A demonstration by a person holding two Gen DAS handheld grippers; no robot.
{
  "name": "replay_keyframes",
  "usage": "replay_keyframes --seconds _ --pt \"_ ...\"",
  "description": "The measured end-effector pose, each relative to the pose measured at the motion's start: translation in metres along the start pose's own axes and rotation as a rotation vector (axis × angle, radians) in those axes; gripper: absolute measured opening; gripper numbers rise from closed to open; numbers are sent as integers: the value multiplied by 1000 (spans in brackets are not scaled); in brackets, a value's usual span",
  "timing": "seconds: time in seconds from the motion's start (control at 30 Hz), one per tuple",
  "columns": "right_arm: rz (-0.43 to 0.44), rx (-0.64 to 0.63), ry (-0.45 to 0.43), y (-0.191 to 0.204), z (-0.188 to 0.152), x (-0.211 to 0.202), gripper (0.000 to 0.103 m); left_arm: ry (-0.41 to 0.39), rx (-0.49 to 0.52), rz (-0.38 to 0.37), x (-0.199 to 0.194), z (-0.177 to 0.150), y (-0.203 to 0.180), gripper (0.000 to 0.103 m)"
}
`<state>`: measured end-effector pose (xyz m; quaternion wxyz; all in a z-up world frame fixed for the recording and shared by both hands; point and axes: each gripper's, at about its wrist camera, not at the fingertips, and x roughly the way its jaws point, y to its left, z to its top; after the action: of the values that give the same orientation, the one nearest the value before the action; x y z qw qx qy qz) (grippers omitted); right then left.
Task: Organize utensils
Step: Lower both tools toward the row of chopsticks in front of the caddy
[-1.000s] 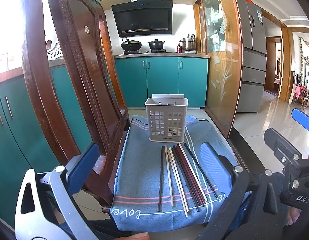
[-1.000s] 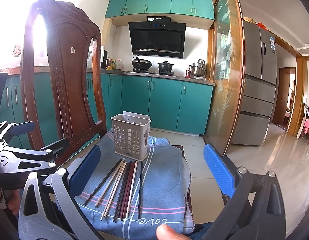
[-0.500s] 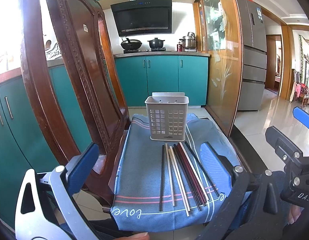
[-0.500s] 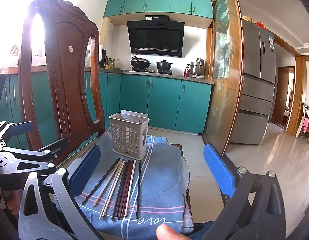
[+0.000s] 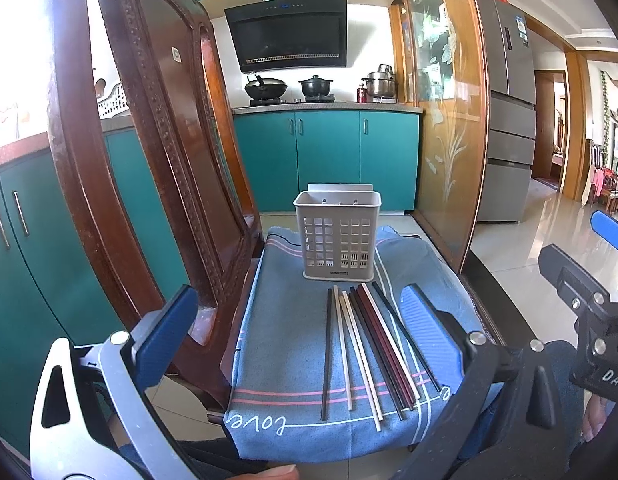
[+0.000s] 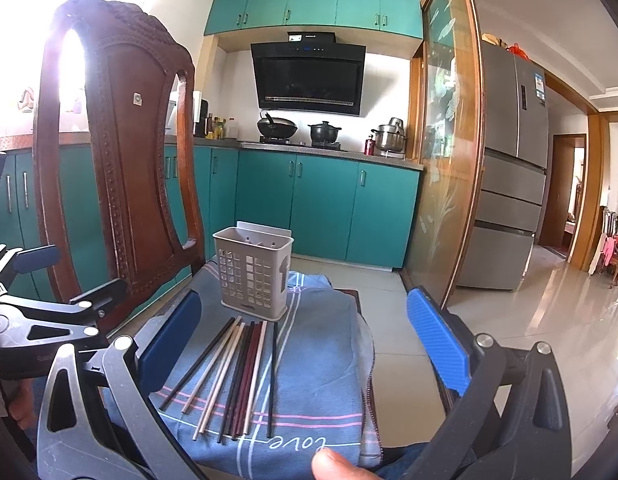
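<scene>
Both my jaws wide, holding nothing, above the chopsticks.

The chopsticks (image 5: 369, 348) lie side by side on a blue cloth (image 5: 281, 340) over the chair (image 5: 149, 160) seat, far tips just short of the basket (image 5: 337, 236), which stands upright at the cloth's far end. My left gripper (image 5: 297, 328) frames the whole row; my right gripper (image 6: 305, 336) sits further right, its left pad (image 6: 169, 344) over the cloth's edge. The chair back rises close on the left, nothing between me and the sticks. Kitchen cabinets (image 6: 325, 208) and a fridge (image 6: 509, 176) stand well behind.
</scene>
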<state>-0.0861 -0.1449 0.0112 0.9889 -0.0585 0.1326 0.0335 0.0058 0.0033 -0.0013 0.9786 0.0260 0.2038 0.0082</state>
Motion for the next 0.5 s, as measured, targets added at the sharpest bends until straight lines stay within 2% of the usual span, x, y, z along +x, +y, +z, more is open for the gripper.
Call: replay_keyframes --seconds 0.17,0.3,0.4,0.5 --pt "-69 -9 44 -12 -2 12 100 11 25 -13 5 -2 -1 100" --pt "-93 -20 125 -22 -10 32 100 12 49 -5 16 -8 -4 100" --pt "-92 -16 191 -27 -19 51 100 17 89 -6 28 -11 -10 100" --pt "-45 -36 294 -27 -28 83 100 58 110 -46 48 -11 -14 100"
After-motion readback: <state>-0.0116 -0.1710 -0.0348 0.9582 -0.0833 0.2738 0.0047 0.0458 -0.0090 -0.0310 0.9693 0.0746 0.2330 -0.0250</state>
